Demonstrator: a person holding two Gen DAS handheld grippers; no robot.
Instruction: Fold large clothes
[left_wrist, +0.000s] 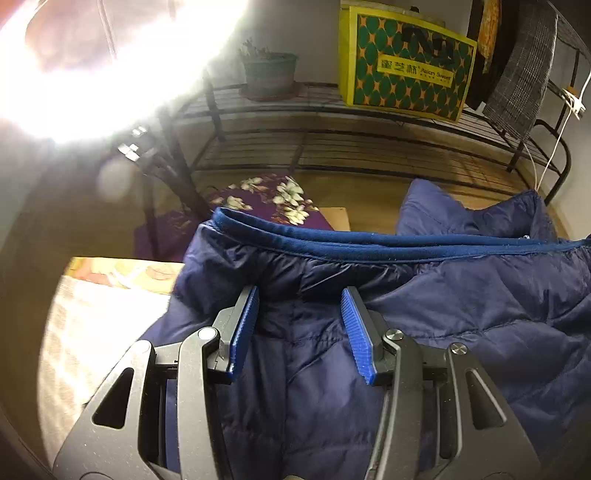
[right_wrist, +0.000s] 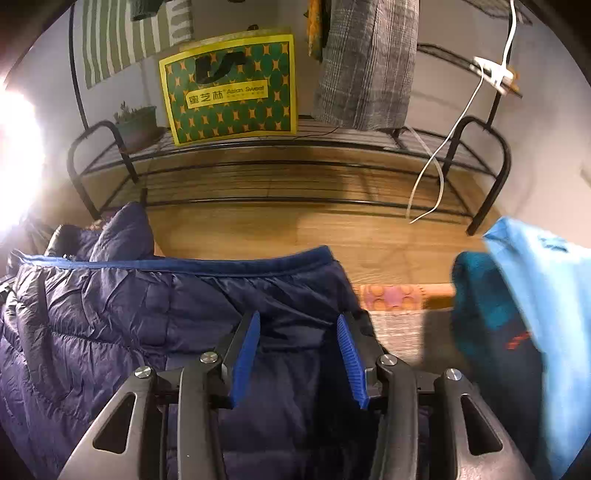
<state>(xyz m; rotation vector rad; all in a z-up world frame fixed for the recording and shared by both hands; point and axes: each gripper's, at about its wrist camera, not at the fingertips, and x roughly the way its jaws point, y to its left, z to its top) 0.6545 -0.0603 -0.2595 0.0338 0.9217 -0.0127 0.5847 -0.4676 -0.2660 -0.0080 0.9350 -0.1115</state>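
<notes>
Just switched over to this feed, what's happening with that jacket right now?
A person is working a navy puffer jacket with a handheld gripper in each hand, as part of folding it. The left gripper and the right gripper each have the quilted fabric bunched between their blue pads, just below the jacket's blue-trimmed edge. Whether the pads actually pinch it is hard to tell. The jacket is still rumpled, not folded. A light blue garment lies to the right.

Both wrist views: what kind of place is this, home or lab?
Likely a home, probably a bedroom. A black wire metal rack holds a small potted plant and a yellow-green patterned gift box; the navy quilted puffer jacket lies on what looks like patterned bedding.
</notes>
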